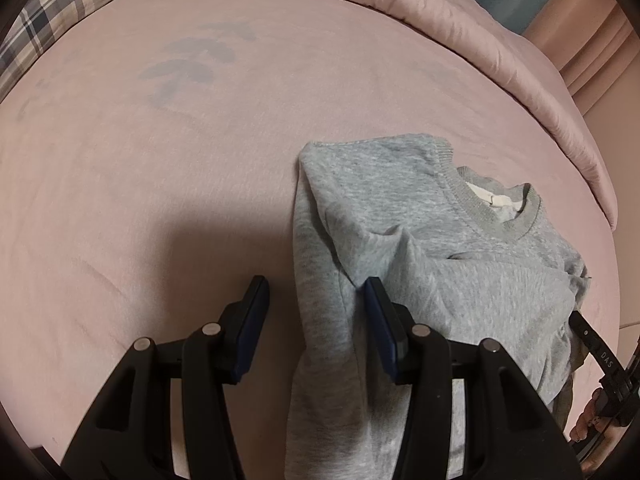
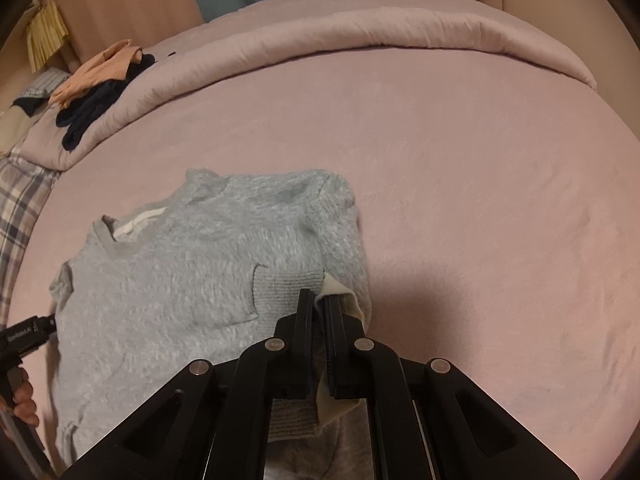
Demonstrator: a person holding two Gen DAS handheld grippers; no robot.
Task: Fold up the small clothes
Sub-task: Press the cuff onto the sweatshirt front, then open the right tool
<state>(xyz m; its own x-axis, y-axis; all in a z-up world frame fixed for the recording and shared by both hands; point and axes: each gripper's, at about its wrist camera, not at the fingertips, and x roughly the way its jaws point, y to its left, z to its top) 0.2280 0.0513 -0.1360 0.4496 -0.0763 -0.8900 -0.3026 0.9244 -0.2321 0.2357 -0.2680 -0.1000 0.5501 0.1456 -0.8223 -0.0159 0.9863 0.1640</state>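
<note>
A small grey sweatshirt (image 1: 420, 240) lies on the pink bed sheet, its collar and white label up, one side folded over the body. My left gripper (image 1: 316, 292) is open, its jaws set either side of the sweatshirt's folded left edge, not closed on it. In the right wrist view the sweatshirt (image 2: 180, 280) lies left of centre. My right gripper (image 2: 319, 300) is shut on the ribbed sleeve cuff (image 2: 288, 292), holding it over the body of the sweatshirt. The right gripper's tip also shows in the left wrist view (image 1: 592, 340).
The pink sheet (image 2: 480, 200) spreads wide to the right and far side. A rolled pink duvet (image 2: 360, 36) runs along the back. A pile of peach and dark clothes (image 2: 96, 84) lies at the far left. A plaid pillow (image 1: 52, 20) sits at the upper left.
</note>
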